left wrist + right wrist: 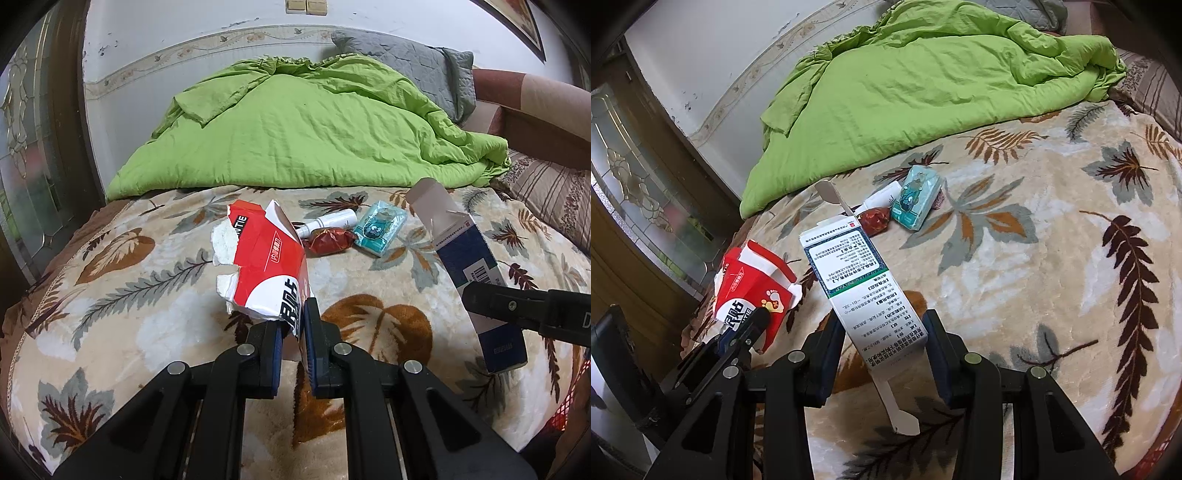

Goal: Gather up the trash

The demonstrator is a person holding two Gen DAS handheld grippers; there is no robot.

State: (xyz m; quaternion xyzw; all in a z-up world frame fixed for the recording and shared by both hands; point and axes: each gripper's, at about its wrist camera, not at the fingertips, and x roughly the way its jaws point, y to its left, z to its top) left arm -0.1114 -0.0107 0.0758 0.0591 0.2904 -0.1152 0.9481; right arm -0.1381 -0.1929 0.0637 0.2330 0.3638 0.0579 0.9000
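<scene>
My left gripper (295, 325) is shut on a torn red and white carton (266, 262), held above the leaf-patterned blanket (155, 295); it also shows in the right wrist view (753, 291). My right gripper (882, 339) is shut on a blue and white medicine box (864, 291) with open flaps, also seen in the left wrist view (469, 266). On the blanket beyond lie a red foil wrapper (328, 240), a white tube (328, 221) and a teal tissue pack (380, 229). They also show in the right wrist view: the wrapper (873, 218), the tissue pack (916, 197).
A crumpled green duvet (295, 125) covers the far half of the bed. A grey pillow (410, 62) and a striped pillow (554, 192) lie at the far right. A glass-panelled wooden door (26, 155) stands at the left. A red mesh (569, 398) shows at the right edge.
</scene>
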